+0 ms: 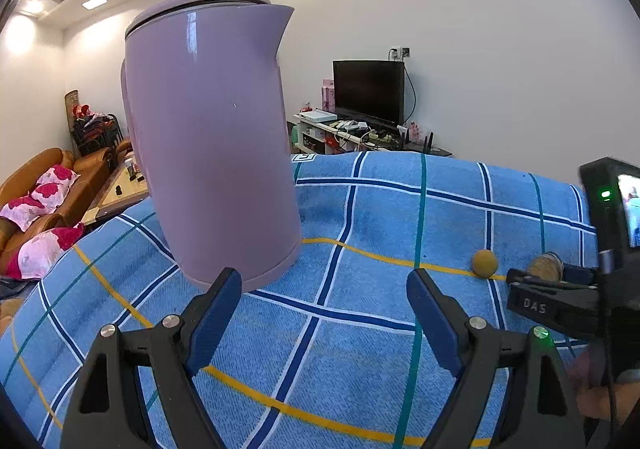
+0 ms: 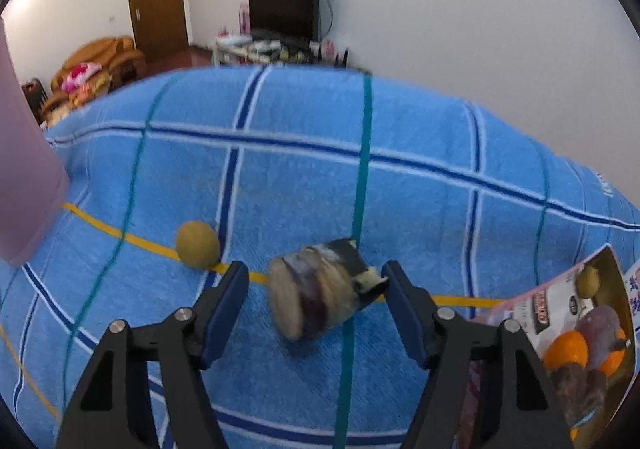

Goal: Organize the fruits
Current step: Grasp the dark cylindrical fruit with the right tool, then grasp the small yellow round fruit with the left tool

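1. Left wrist view: left gripper [image 1: 324, 313] hangs over a blue plaid cloth [image 1: 360, 349], jaws wide apart, nothing between them.
2. Lilac kettle [image 1: 208, 137] stands on the cloth just beyond the left finger; no label visible on it.
3. Far right in the same view, the right gripper [image 1: 532, 279] shows side-on, w/ "DAS" in pale letters on its black body; a device w/ a lit screen and green LED sits above it.
4. Small tan round fruit [image 1: 485, 263] lies on the yellow stripe, near that gripper's tip.
5. Right wrist view: right gripper [image 2: 316, 301] is part open; a blurred brown fruit w/ dark band [image 2: 320, 291] sits between the fingers. Pads don't appear to press it, though blur makes contact hard to judge.
6. Tan fruit again [image 2: 198, 245], left of the left finger, apart from it.
7. Printed box [image 2: 560, 309] at lower right holds orange, purple and dark fruits; red and black print on its flap, too small and blurred to read.
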A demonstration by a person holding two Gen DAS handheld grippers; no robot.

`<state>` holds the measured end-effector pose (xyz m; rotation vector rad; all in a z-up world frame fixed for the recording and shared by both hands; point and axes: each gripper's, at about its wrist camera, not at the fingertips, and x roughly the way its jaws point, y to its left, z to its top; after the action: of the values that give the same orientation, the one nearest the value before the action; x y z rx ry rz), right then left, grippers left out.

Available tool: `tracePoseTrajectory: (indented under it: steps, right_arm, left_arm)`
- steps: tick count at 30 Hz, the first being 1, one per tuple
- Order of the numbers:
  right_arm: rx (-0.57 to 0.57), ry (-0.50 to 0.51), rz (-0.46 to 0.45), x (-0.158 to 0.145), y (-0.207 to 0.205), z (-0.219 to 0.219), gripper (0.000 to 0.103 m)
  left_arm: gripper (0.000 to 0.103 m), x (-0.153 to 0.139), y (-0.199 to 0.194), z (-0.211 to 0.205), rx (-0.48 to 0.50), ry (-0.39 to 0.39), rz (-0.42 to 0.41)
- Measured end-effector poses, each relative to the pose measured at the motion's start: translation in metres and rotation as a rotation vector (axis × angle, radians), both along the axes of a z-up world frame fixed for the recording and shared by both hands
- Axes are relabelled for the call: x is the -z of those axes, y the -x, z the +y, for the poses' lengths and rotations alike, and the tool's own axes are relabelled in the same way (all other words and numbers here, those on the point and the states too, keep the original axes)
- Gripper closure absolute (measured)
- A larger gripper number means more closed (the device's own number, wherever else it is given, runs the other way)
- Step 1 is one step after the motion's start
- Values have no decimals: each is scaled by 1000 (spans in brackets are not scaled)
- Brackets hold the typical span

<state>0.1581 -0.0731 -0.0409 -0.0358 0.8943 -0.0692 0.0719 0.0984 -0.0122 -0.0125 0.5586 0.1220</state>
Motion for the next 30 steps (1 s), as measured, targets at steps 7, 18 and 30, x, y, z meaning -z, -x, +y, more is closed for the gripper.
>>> tracePoseTrajectory:
  steps: [7, 18, 30]
  right_arm:
    - [-34, -36, -82, -9, 27, -3, 46]
    - [-69, -173, -303, -44, 126, -24, 46]
    - [27, -86, -518, -66, 177, -37, 46]
  left_arm:
    - [17, 0, 0, -2, 30, -4, -9]
    - [17, -1, 4, -13, 135, 43, -4]
    - [46, 3, -73, -101, 408, 46, 181]
